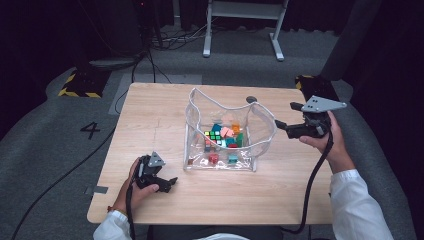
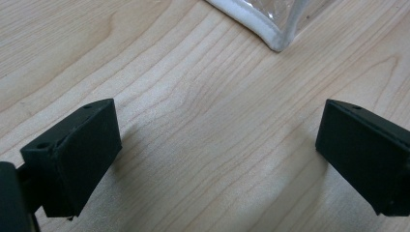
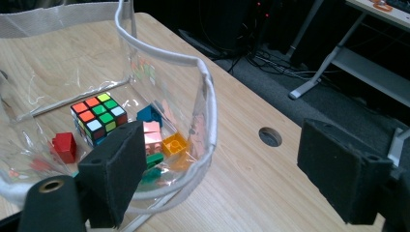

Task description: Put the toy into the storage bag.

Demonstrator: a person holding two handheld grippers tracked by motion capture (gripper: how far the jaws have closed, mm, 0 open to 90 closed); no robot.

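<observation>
Right gripper (image 1: 281,125) jaws wide, straddling the rim of the clear bag (image 1: 260,150) holding cube (image 3: 98,116) and bricks (image 3: 167,143); left gripper (image 1: 170,183) jaws wide over bare table (image 2: 193,121), bag corner just ahead.

bag (image 1: 227,131): clear plastic w/ white trim, open top, upright, mid-table, walls a bit slumped
cube (image 3: 98,116): multicolour puzzle cube, inside bag on its floor, far-left part in high view
blocks (image 3: 155,137): small toy bricks, red, orange, pink, blue, green; loose pile inside bag beside cube
red block (image 3: 64,146): apart from pile, near bag's front wall
</observation>
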